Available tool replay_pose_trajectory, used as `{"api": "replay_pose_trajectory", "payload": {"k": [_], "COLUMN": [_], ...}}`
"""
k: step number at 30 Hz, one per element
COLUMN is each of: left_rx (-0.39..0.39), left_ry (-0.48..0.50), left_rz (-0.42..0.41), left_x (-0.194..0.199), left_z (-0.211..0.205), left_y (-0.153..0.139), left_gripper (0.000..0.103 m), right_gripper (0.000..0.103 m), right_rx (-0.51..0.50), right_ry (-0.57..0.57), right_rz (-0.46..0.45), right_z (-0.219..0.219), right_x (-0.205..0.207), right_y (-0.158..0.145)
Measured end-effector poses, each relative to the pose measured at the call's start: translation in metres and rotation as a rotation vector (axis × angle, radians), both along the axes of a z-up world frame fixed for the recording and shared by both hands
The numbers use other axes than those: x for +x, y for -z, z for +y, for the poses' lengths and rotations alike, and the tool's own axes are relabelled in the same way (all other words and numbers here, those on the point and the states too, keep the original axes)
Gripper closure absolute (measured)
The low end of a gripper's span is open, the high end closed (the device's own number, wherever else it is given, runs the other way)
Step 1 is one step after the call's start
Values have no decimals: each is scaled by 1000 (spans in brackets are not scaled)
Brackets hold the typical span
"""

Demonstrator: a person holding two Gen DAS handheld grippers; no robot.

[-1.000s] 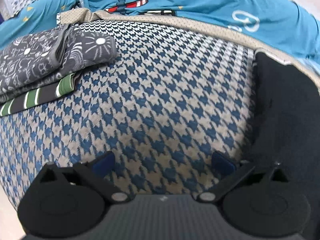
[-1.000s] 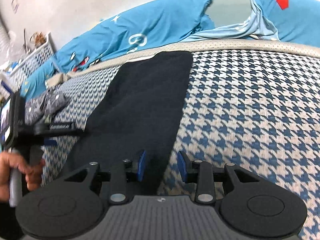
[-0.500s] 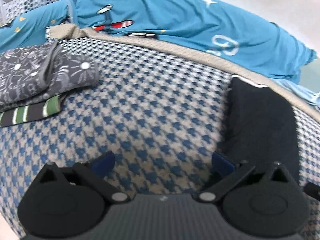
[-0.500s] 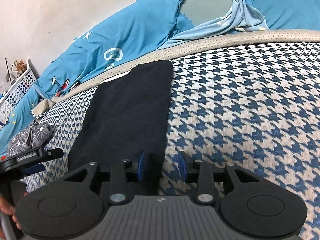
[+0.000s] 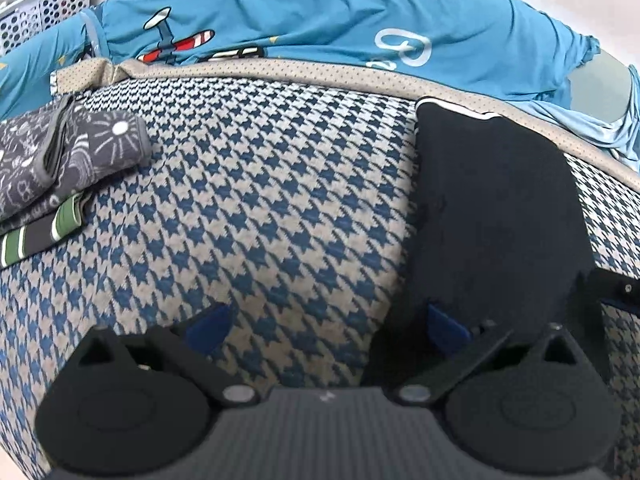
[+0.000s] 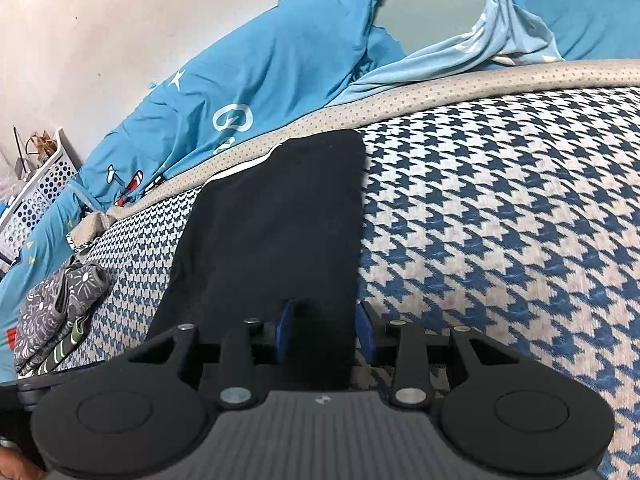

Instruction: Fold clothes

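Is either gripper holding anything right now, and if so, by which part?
Nothing is held. The right gripper has its jaws astride the near right edge of the black garment without pinching it. The left gripper is wide open at its near left edge.

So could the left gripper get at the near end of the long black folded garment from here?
Probably yes: the left gripper is open beside the long black folded garment, one finger already over it, nothing between.

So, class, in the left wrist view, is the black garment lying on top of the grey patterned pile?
No: the black garment lies flat on the houndstooth cover, well apart from the grey pile.
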State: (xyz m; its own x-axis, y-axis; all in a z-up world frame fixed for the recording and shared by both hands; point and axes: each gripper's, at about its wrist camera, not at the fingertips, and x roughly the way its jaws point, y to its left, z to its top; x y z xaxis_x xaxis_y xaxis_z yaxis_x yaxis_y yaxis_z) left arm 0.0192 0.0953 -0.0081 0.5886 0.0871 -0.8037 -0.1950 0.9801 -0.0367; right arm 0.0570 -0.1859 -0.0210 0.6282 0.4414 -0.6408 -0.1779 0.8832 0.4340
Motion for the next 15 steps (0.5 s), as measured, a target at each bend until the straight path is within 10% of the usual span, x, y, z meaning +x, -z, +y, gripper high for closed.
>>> {"api": "replay_pose_trajectory", "payload": {"k": [15], "left_rx": [-10], "left_ry": [-76], "left_rz": [43], "left_x": [2], "left_z": [20], "left_y": [4], "left_gripper": [0], "right_gripper": [64], "right_rx": [62], "right_ry": [25], "right_rz": [-37], "right_z": [-12], "right_x": [31], "right_y": [4]}}
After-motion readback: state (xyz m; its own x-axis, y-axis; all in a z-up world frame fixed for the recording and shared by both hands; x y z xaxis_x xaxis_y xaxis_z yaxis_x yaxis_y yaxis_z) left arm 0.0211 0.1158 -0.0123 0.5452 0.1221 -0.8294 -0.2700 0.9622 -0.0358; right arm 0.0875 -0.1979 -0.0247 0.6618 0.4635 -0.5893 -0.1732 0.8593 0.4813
